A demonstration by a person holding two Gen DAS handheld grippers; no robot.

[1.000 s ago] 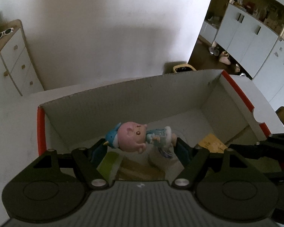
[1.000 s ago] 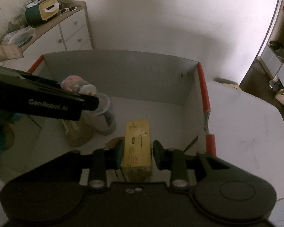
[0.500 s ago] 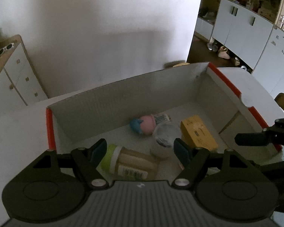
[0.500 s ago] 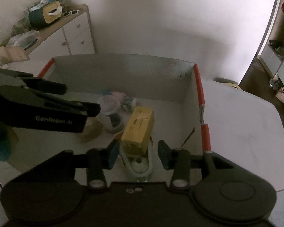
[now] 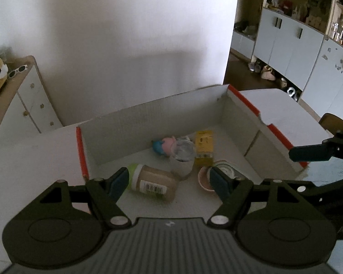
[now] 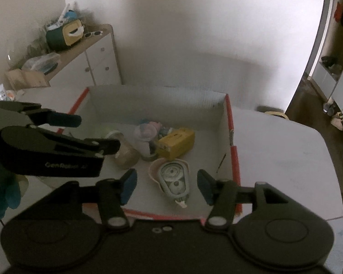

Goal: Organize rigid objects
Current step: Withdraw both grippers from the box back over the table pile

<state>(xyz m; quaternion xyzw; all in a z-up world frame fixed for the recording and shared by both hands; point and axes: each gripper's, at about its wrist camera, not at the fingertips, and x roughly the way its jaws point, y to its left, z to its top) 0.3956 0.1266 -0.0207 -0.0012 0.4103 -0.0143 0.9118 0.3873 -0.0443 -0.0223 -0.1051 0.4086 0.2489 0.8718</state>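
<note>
Off to my left a white dresser point(image 6: 98, 66) stands against the wall, its wooden top crowded: a dark green and yellow tissue box point(image 6: 62, 34), white sunglasses point(image 6: 93, 33) just beside it, and plastic bags point(image 6: 42, 61) nearer me. To my right, pale cabinets point(image 5: 292, 43) line the far room, shoes point(image 5: 266, 73) on the floor before them.

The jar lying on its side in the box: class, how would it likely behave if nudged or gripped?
The jar lies on its side and looks round, so a nudge may roll it. Its body looks smooth, so it could slip. The cup stands close, so rolling might knock it.
</note>
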